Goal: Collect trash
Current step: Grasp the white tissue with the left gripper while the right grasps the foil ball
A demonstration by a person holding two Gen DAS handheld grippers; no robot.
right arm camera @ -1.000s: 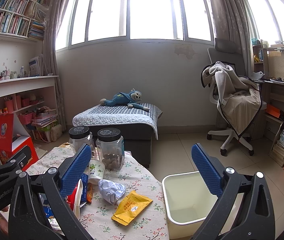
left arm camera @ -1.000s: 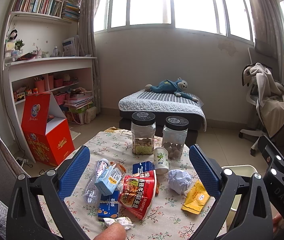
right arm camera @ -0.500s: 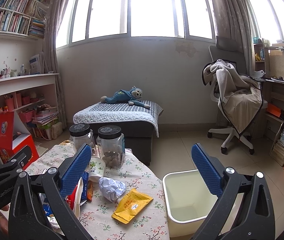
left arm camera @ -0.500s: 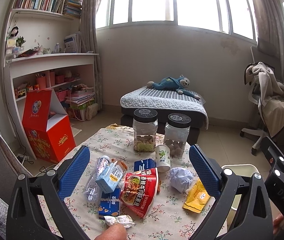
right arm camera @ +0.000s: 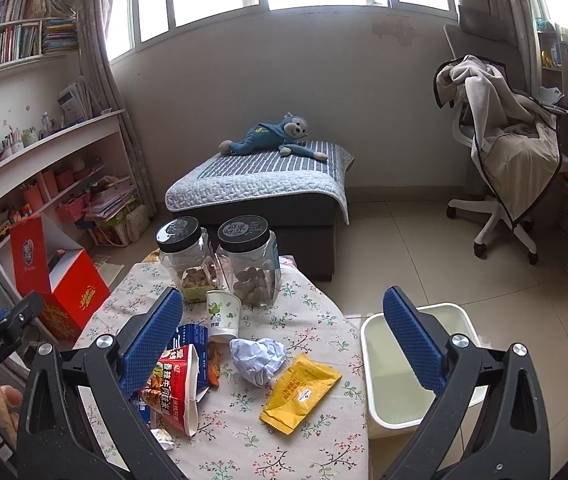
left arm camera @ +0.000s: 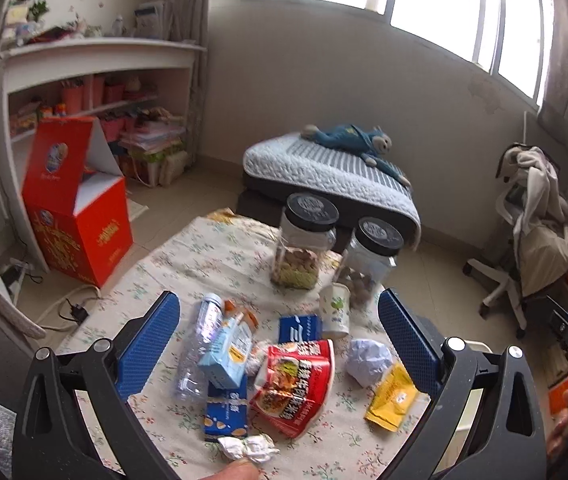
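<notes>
Right hand-held gripper [right arm camera: 282,344], jaws wide and empty, above the worktop [right arm camera: 316,312]. Yellow wrapper [right arm camera: 301,386] lies at 6 o'clock from it, long axis 1-to-7 o'clock, beside the bin [right arm camera: 376,364] at 3 o'clock. Left hand-held gripper [left arm camera: 280,344], equally wide, sits farther off.

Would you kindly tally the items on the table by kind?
Jars: 2
Paper cup: 1
Plastic bottle: 1
Cartons and boxes: 3
Snack packets: 2
Crumpled papers: 2
Total: 11
</notes>
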